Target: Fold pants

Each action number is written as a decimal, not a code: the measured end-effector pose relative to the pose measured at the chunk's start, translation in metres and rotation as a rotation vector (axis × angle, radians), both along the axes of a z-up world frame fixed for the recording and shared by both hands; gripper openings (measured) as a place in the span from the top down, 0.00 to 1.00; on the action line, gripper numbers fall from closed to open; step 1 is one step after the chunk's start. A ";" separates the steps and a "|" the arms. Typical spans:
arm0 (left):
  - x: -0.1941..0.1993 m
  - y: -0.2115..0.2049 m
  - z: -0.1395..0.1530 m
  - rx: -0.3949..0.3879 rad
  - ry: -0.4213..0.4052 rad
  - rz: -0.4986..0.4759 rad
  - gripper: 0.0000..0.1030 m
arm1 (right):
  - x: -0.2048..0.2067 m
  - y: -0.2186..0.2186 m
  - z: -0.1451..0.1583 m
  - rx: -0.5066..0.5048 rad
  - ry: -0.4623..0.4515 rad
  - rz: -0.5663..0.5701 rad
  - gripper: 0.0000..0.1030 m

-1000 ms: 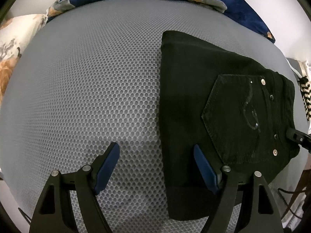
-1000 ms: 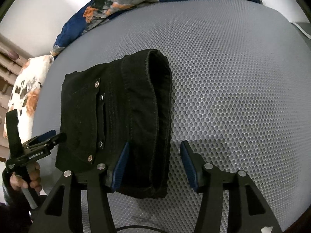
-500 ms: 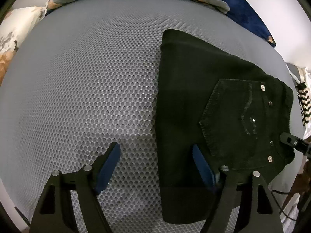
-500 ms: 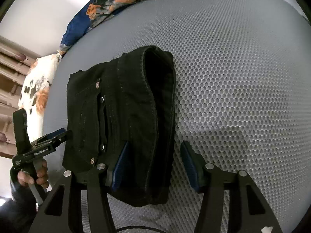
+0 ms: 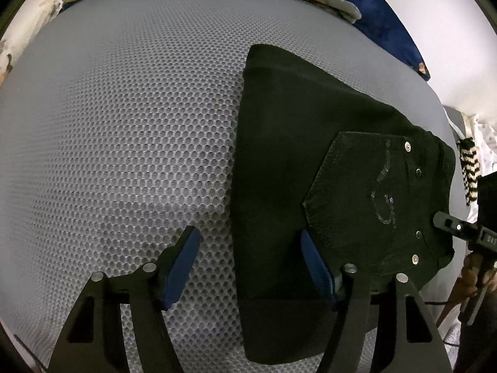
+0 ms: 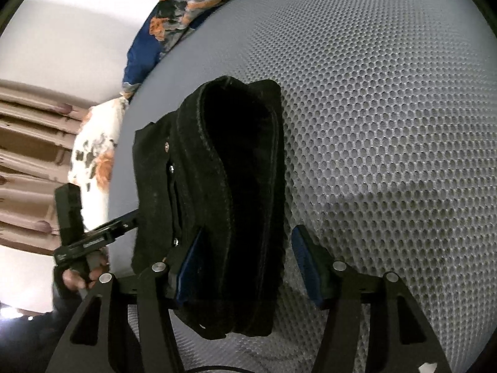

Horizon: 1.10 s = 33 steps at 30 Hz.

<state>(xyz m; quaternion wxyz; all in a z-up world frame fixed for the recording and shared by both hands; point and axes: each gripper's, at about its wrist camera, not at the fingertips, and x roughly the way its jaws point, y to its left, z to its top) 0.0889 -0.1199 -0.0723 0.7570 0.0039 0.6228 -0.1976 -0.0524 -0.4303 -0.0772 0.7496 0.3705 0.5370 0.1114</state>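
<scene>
the black pants [image 5: 279,168] are laid folded into a compact bundle on the grey mesh mattress [image 5: 118,130], with a back pocket [image 5: 363,192] and its rivets turned up on the side nearest the right gripper. in the left wrist view the left gripper [image 5: 248,267] is held wide open, its blue pads spread: one pad is seen over bare mesh, the other over the pants, so that the bundle's long edge is straddled. nothing is pinched between them. the tip of the right gripper is seen at the pocket end of the bundle.

in the right wrist view the right gripper [image 6: 245,267] is likewise held wide open and nothing is clamped. the rolled, thick end of the pants [image 6: 223,192] is seen between its pads, the fold mouth gaping toward the camera. whether the cloth is touched by the pads cannot be told. the left gripper [image 6: 124,227] is seen at the far side of the bundle. a floral blanket [image 6: 186,15] is bunched at the mattress edge, and a pillow [image 6: 96,155] is seen beside it.
</scene>
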 end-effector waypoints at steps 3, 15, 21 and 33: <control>0.000 -0.004 0.000 -0.012 0.000 -0.012 0.34 | -0.001 -0.004 -0.007 0.063 -0.004 0.005 0.53; 0.012 0.007 0.002 -0.165 0.070 -0.056 0.42 | 0.002 -0.010 -0.014 0.164 -0.031 0.039 0.56; 0.016 0.011 0.000 -0.221 0.068 -0.049 0.42 | 0.012 -0.006 -0.018 0.207 -0.048 0.045 0.57; 0.033 0.014 0.002 -0.318 0.035 -0.065 0.51 | 0.018 0.003 -0.016 0.182 -0.052 -0.014 0.63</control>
